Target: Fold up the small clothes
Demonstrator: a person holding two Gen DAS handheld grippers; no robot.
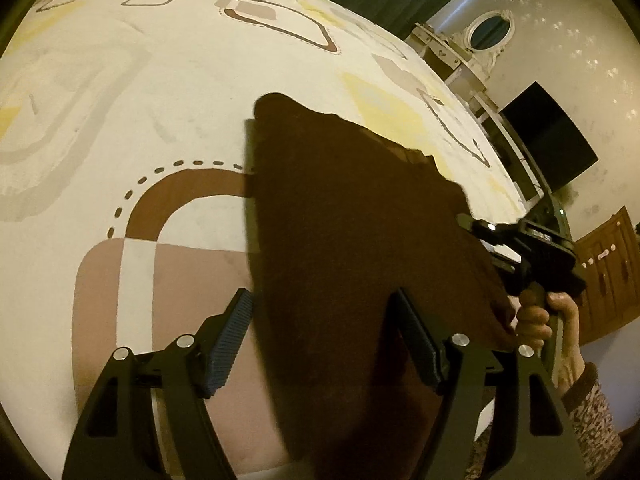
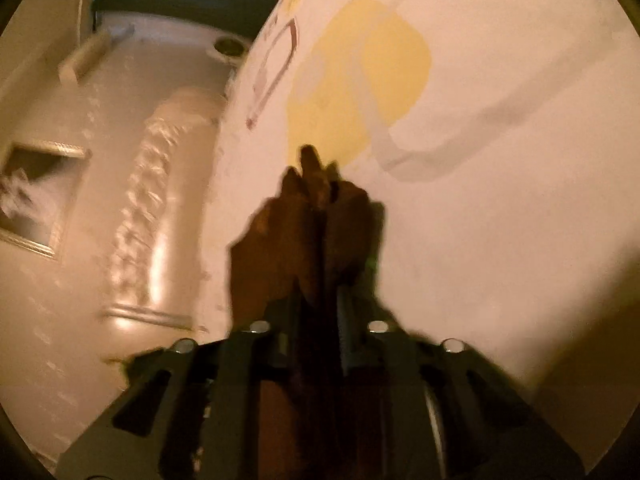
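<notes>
A dark brown cloth (image 1: pixel 352 216) lies on the patterned bedspread (image 1: pixel 168 92) and reaches back between my left fingers. My left gripper (image 1: pixel 324 308) is open, its blue pads on either side of the cloth's near part. My right gripper (image 1: pixel 476 226) shows at the right of the left wrist view, held by a hand at the cloth's right edge. In the right wrist view the right gripper (image 2: pixel 320 280) is shut on a bunch of the brown cloth (image 2: pixel 316 208), which sticks up past its fingertips. That view is blurred.
The bedspread (image 2: pixel 500 160) is cream with brown, yellow and grey shapes. Beyond the bed's right edge stand a white dresser with an oval mirror (image 1: pixel 490 30), a black screen (image 1: pixel 552 140) and a wooden cabinet (image 1: pixel 612 272). A wall with a framed picture (image 2: pixel 36 200) shows at the left of the right wrist view.
</notes>
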